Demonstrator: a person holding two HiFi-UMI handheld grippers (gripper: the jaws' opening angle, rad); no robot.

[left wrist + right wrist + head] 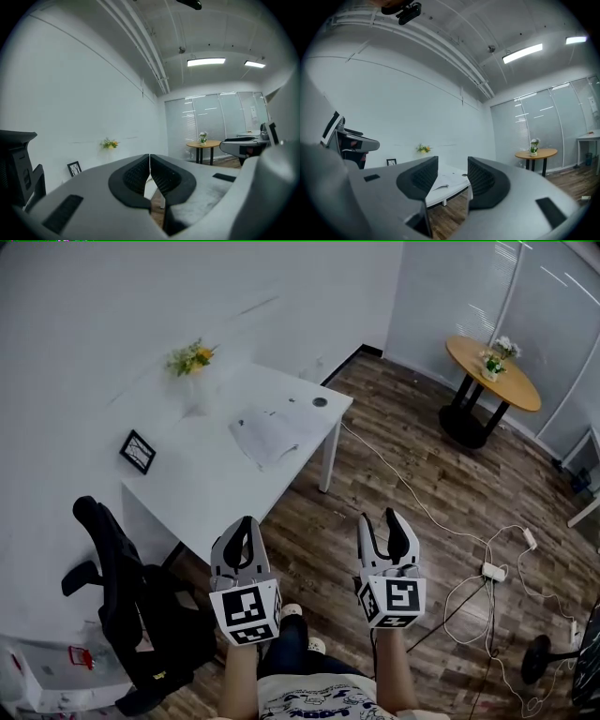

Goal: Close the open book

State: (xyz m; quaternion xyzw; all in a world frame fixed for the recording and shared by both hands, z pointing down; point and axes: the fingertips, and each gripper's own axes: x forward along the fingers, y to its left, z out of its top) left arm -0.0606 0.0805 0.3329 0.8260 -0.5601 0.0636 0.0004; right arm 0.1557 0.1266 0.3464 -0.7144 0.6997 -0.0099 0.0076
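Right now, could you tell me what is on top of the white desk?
On the white desk: the open book, yellow flowers, a black picture frame and a small dark round object. The book's pages cover whatever lies beneath them.

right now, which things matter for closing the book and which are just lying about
For the job:
- book, open on the desk
- left hand-held gripper, shut, empty
- right hand-held gripper, open, empty

Lying about:
- yellow flowers
- frame
- chair
- round table
- power strip
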